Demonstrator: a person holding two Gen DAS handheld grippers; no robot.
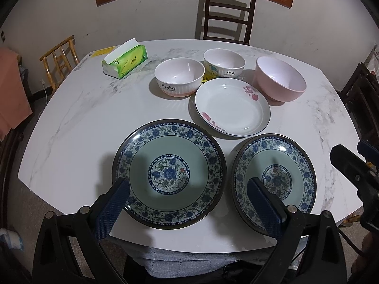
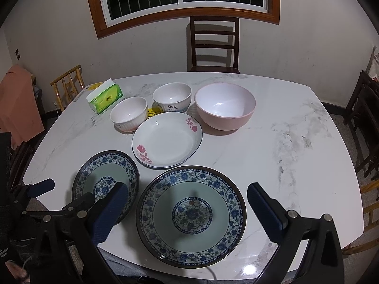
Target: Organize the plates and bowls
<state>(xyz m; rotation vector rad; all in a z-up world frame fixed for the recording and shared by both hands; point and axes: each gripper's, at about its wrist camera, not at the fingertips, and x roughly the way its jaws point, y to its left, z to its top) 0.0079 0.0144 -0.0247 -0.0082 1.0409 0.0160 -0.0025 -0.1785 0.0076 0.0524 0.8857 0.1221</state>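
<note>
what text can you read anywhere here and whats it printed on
"Rabbit": on the ribbed white bowl; a smaller line beneath it is too small to read.
"Dog": on the white bowl behind it; the small line beneath is unreadable.
Green tissue pack: a logo and print, too blurred to read.
Yellow label near the table's far left corner: unreadable.
</note>
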